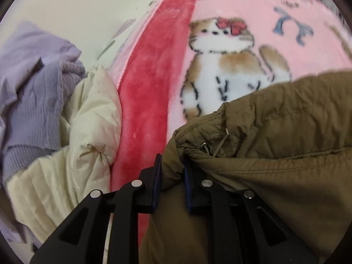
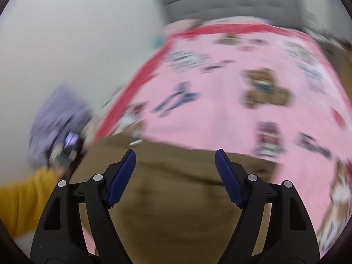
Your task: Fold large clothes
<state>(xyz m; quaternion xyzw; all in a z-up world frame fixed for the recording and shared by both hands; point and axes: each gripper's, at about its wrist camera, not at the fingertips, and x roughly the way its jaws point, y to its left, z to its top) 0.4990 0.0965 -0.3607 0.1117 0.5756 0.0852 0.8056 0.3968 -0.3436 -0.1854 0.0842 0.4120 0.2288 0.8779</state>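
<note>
On pink blanket (image 1: 253, 6), left claw (image 1: 172, 171) pinches olive jacket (image 1: 275, 145).

Pink cartoon blanket (image 2: 231, 114) on bed, grey headboard (image 2: 228, 2), pale wall (image 2: 66, 33).

My left wrist camera is looking forward along its two fingers from close above the bed, tilting down. It is sitting very near the olive jacket (image 1: 275, 154), which is filling the lower right, with the pink blanket (image 1: 253, 6) running away behind and a cream jacket (image 1: 92, 132) and lilac clothes (image 1: 33, 92) off to the left. My right wrist camera is looking from farther back and higher, facing up the bed toward the grey headboard (image 2: 228, 2), and its picture is blurring. Both views are sharing the olive jacket (image 2: 176, 198), the blanket (image 2: 220, 118) with its red border, and the lilac clothes (image 2: 59, 112).
</note>
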